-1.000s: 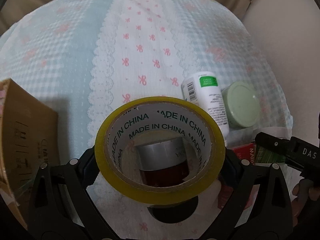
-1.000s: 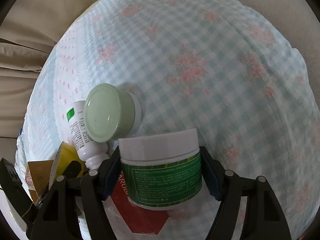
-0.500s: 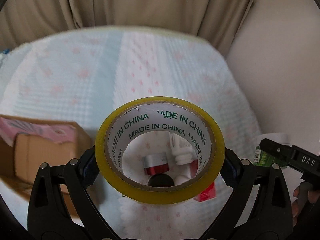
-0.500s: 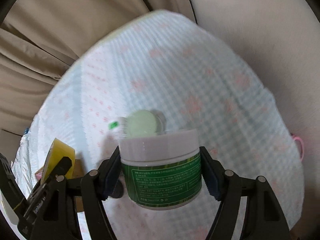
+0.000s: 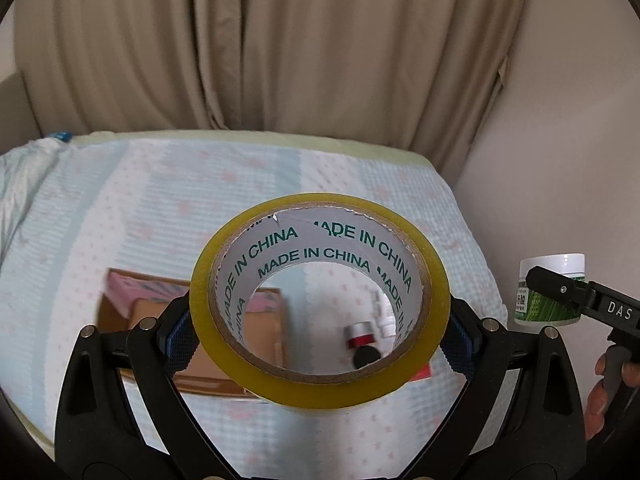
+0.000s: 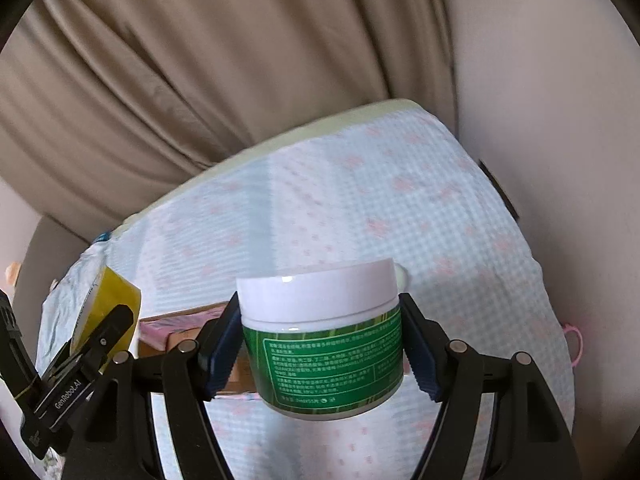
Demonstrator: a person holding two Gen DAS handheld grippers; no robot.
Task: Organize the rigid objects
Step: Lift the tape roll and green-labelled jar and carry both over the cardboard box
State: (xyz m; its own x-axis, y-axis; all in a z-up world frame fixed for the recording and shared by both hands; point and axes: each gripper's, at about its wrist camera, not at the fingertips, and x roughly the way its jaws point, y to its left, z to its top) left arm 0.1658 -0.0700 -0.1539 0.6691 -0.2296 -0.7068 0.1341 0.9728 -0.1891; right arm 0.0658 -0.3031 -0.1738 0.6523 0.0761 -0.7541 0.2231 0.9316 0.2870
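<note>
My left gripper (image 5: pixel 318 336) is shut on a yellow tape roll (image 5: pixel 316 388) printed "MADE IN CHINA", held high above the bed. My right gripper (image 6: pixel 322 354) is shut on a green jar with a white lid (image 6: pixel 320 340), also lifted. The jar (image 5: pixel 550 288) and right gripper show at the right of the left wrist view; the tape roll (image 6: pixel 106 312) shows at the left of the right wrist view. An open cardboard box (image 5: pixel 132 304) lies on the bedspread below. Through the roll's hole I see a small red and silver container (image 5: pixel 360 336) and a white bottle (image 5: pixel 386 316).
The bed (image 5: pixel 160 200) has a pale blue and white checked spread with pink flowers. Beige curtains (image 5: pixel 280 60) hang behind it and a plain wall (image 5: pixel 560 140) stands at the right. A red pack (image 5: pixel 420 372) lies partly hidden under the tape roll.
Both grippers have risen and tilted up from the bed with their objects held. The bottle, pale green jar and red container have shrunk below; the curtains and box have come into view.
</note>
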